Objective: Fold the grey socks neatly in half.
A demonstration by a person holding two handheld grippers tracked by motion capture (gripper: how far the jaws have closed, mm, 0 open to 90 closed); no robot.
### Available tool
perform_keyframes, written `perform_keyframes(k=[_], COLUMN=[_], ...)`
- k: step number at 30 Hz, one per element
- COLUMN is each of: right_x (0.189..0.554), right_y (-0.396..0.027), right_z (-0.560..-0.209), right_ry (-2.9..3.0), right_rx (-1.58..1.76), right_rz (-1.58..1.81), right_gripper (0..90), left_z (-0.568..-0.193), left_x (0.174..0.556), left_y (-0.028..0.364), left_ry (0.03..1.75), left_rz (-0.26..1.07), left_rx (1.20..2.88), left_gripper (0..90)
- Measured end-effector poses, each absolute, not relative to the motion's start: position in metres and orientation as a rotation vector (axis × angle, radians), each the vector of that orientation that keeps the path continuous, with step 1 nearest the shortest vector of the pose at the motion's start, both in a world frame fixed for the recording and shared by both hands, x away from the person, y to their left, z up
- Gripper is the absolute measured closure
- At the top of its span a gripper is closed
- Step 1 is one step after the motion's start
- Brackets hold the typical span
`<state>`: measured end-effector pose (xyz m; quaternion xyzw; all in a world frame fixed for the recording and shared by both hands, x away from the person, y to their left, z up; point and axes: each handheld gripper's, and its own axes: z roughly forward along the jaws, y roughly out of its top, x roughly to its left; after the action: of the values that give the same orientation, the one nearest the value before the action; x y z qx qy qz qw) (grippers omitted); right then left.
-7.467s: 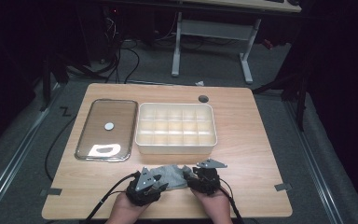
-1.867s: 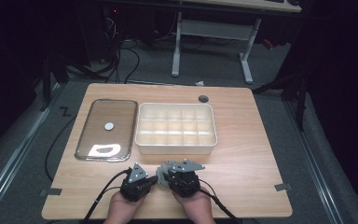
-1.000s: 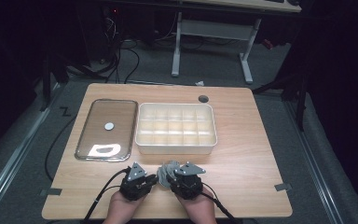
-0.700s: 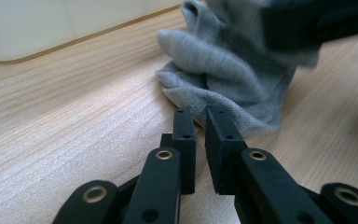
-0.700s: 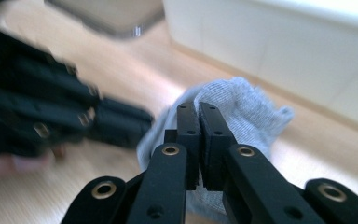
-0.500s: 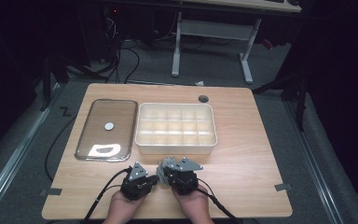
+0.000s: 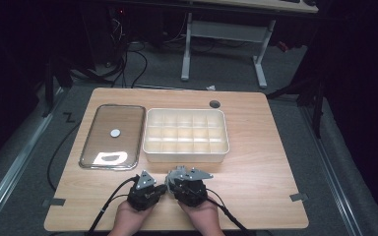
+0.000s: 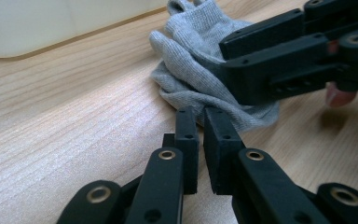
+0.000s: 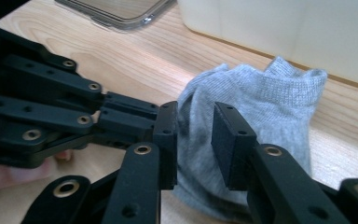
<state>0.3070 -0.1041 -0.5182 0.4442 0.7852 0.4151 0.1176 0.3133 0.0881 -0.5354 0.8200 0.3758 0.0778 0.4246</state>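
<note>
A grey sock [image 9: 247, 107] lies bunched on the wooden table [image 7: 256, 187], near the table's near edge and just in front of the cream compartment tray [image 7: 185, 135]. In the high view the sock is mostly covered by the two grippers, which sit side by side, almost touching, with the person's hands behind them.

Left gripper [image 8: 200, 116]: the jaws are nearly closed, with a narrow slit between them. In the left gripper view their tips meet the near edge of the sock; whether a fold of fabric is pinched between them cannot be told. The jaws have been closing within the last second.

Right gripper [image 9: 193, 126]: the jaws stand partly open, with a bulge of sock fabric rising between them. The left jaw lies against the fabric; a gap shows between the right jaw and the cloth, so the sock is not clamped. These jaws have just been opening.

In the right gripper view, the left gripper comes in from the left and its tips end beside the right gripper's left jaw at the sock.

A clear lid [image 7: 112, 135] with a white round spot lies flat on the table, just left of the compartment tray.
</note>
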Motion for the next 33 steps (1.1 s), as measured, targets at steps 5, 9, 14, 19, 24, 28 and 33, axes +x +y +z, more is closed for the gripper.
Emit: perform_keyframes(k=[5,9,14,19,24,28,33], right_x=[0.301,0.302,0.300,0.291,0.288,0.288,0.287], right_y=[-0.101,-0.098,-0.099,-0.103,-0.105,-0.102,-0.101], right_z=[-0.518,-0.522,-0.520,-0.510,-0.511,-0.521,-0.526], right_ry=[2.298,2.283,2.274,2.267,2.374,2.423,2.393], right_rx=[1.274,1.265,1.238,1.186,1.147,1.141,1.148], right_rz=[1.226,1.136,1.131,1.168,1.133,1.100,1.133], right_gripper=[64.4,68.3,86.5,86.5,86.5,86.4,86.5], left_z=[-0.535,-0.535,-0.535,-0.535,-0.535,-0.535,-0.535], left_x=[0.313,0.313,0.313,0.313,0.313,0.313,0.313], left_y=[0.088,0.088,0.088,0.088,0.087,0.087,0.088], left_ry=[0.940,0.938,0.934,0.928,0.928,0.927,0.921], left_rz=[0.198,0.204,0.202,0.201,0.204,0.205,0.198], left_rx=[2.052,2.054,2.054,2.058,2.059,2.061,2.052], left_gripper=[84.1,84.1,83.6,83.7,83.8,84.0,84.0])
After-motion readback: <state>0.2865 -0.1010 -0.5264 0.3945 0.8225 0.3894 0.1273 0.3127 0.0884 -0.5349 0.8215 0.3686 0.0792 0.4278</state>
